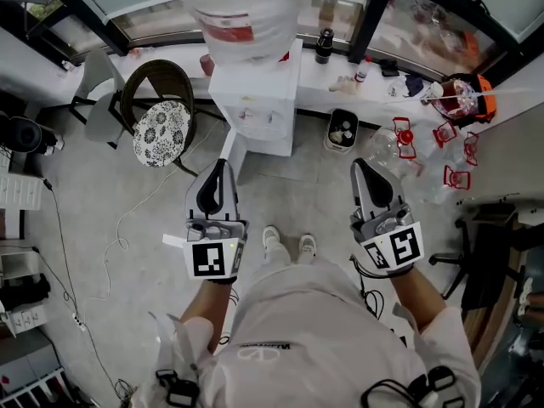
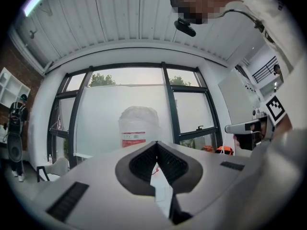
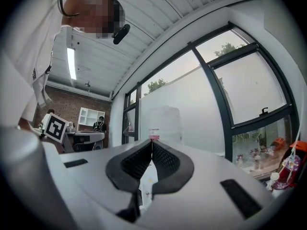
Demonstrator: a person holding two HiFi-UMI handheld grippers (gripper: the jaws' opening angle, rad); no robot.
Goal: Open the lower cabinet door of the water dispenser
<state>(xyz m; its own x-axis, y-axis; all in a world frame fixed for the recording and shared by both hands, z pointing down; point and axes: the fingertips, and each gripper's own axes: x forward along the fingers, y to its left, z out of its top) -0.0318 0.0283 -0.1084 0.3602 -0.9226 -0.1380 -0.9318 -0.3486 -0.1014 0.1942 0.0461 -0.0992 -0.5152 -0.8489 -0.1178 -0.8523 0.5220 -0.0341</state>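
The left gripper [image 2: 156, 143] is closed: in its own view the 2 dark ribbed pads meet at the tips with nothing between them. The right gripper [image 3: 152, 141] is the same, tips together and empty. In the head view both are held out level in front of the person, side by side and well apart, the left gripper [image 1: 221, 165] and the right gripper [image 1: 359, 166] each pointing toward the water dispenser [image 1: 255, 109] without touching it. A marker cube sits at the back of each, just ahead of the person's wrists.

Below and between the grippers are the person's 2 white shoes [image 1: 289, 243] on the grey floor [image 1: 144, 228].

The water dispenser stands straight ahead against the window sill, a white cabinet with a large clear bottle [image 1: 246, 11] upended on top. Both gripper views show that bottle just past the closed tips: [image 2: 138, 126] and [image 3: 163, 123]. The lower part of the dispenser's front sits near the floor, ahead of the left gripper. A narrow white panel [image 1: 234, 155] juts from its lower left corner toward the person; whether this is the lower cabinet door standing out, the steep angle does not settle.

Left of the dispenser is a round-backed chair [image 1: 161, 126] with a patterned cushion. To its right a small black bin [image 1: 342, 131] stands beside it.
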